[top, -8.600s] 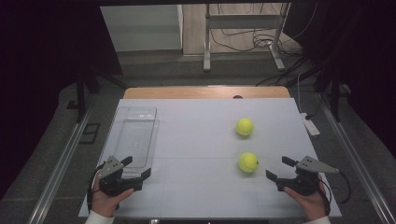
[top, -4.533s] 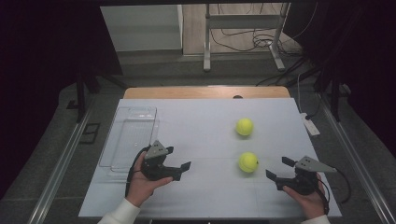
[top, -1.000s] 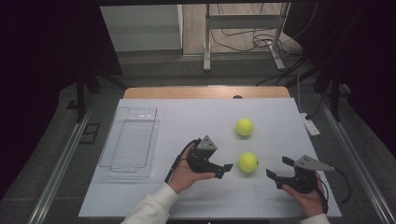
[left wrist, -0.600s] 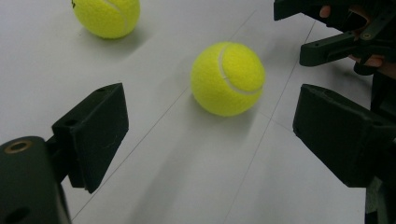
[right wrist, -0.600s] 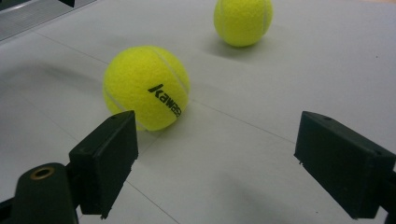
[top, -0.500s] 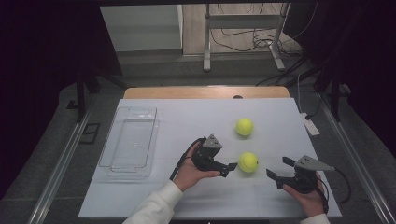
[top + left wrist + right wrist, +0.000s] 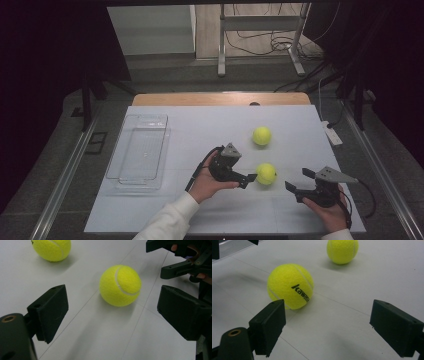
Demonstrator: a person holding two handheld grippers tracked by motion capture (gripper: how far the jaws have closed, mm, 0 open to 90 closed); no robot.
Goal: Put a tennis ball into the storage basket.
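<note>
Tennis ball [image 7: 266, 173] nearer the table's front edge is sitting on the white table [image 7: 200, 125], right of centre, a short way in from the front-right corner. Left gripper [image 7: 248, 179] is now closing in on it: a second ago it was still a little short of the ball, and several seconds back it was parked over by the clear tray [image 7: 137, 152] near the left edge. In the left gripper view the ball [image 7: 120, 285] is lying just ahead of the wide-spread jaws, roughly centred between them, not yet touched. So the reach is nearly over and the grab is coming up; judging by that, the ball is probably headed for the tray.

Right gripper [image 7: 296, 186] is sitting near the front-right corner, same spot as in all earlier frames, jaws spread wide and holding nothing. In its own view the ball [image 7: 290, 286] is lying ahead of its left jaw, apart from it.

Second tennis ball [image 7: 261, 135] is resting farther back on the table, toward the rear edge, well clear of both grippers and unmoved. Tray is lying empty along the left edge.

Next, a little more forward push looks needed before closing; a round ball could roll away if a jaw nudges it first.
</note>
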